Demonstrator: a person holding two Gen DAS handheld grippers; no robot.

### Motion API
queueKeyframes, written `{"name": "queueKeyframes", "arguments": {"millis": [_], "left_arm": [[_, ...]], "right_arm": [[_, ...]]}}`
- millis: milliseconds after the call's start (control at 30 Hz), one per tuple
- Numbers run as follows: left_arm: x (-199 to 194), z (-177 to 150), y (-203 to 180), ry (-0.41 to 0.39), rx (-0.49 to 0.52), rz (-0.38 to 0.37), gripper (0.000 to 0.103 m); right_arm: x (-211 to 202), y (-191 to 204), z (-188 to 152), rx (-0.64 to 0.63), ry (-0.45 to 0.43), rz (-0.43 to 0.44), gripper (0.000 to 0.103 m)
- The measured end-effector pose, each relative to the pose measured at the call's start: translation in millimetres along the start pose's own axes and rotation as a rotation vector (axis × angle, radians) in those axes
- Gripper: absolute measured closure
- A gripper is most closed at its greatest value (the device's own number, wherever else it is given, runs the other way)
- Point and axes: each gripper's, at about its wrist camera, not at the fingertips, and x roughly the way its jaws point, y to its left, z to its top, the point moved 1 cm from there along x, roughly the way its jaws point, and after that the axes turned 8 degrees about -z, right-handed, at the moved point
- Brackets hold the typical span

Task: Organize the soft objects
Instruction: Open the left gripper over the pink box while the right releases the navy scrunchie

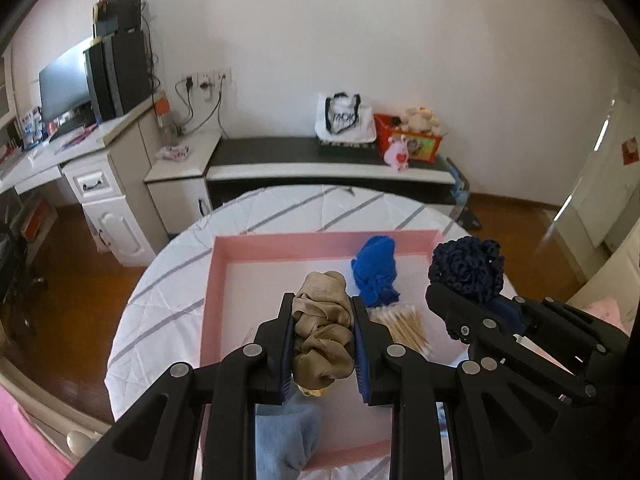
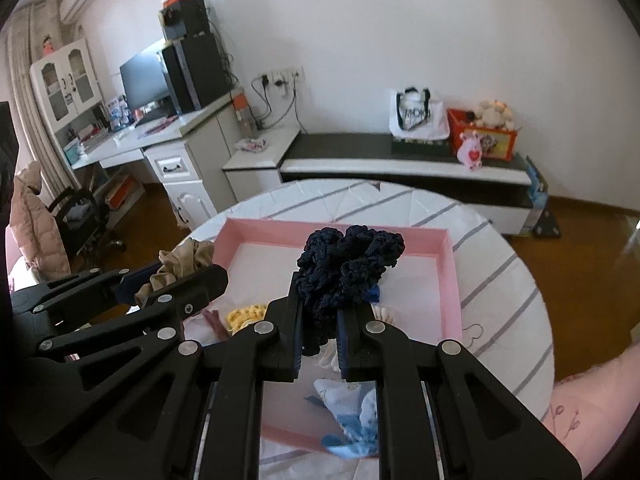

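1. Two hand-held grippers hang over a pink tray on a round, stripe-clothed worktop, each carrying a scrunchie above the tray's floor.
2. The left gripper has its jaws pinching a tan, satiny scrunchie, bunched upright at centre frame.
3. The right gripper has its jaws clamped nearly together on a navy, crinkled knit scrunchie, which billows above the tips.
4. Both loads sit over the tray; a drop likely needs only opening.
5. Below lie a blue yarn bundle, wooden cotton swabs and a pale blue sock.
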Motion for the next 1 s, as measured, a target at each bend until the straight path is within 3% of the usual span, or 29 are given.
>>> {"name": "queueKeyframes", "arguments": {"millis": [167,300,467,533,600,667,800,1000], "left_arm": [[34.7,28.2,4.1,0.051,-0.018,0.007,0.079],[59.9,42.3,11.3,0.096,-0.04,0.028,0.068],[81.2,55.6,27.0,0.104,-0.104,0.045,0.042],[85.0,58.9,34.1,0.1,-0.136,0.023,0.034],[84.5,56.1,41.9,0.09,-0.16,0.0,0.021],[86.3,57.5,49.4,0.08,-0.174,-0.014,0.014],[87.7,63.1,60.9,0.067,-0.189,-0.035,0.01],[76.9,42.2,71.3,0.05,-0.171,-0.003,0.008]], "right_arm": [[24.2,-4.5,0.0,0.004,0.056,0.008,0.087],[35.1,-6.3,-1.3,0.011,0.081,-0.022,0.081],[47.2,-16.6,-5.4,0.049,0.135,-0.054,0.059],[49.1,-22.6,-6.3,0.072,0.138,-0.06,0.043],[49.3,-30.0,-6.6,0.103,0.133,-0.063,0.035],[49.0,-34.3,-6.1,0.123,0.129,-0.053,0.028],[47.4,-37.9,-6.7,0.137,0.125,-0.033,0.016],[47.8,-32.0,-9.2,0.115,0.131,-0.043,0.01]]}}
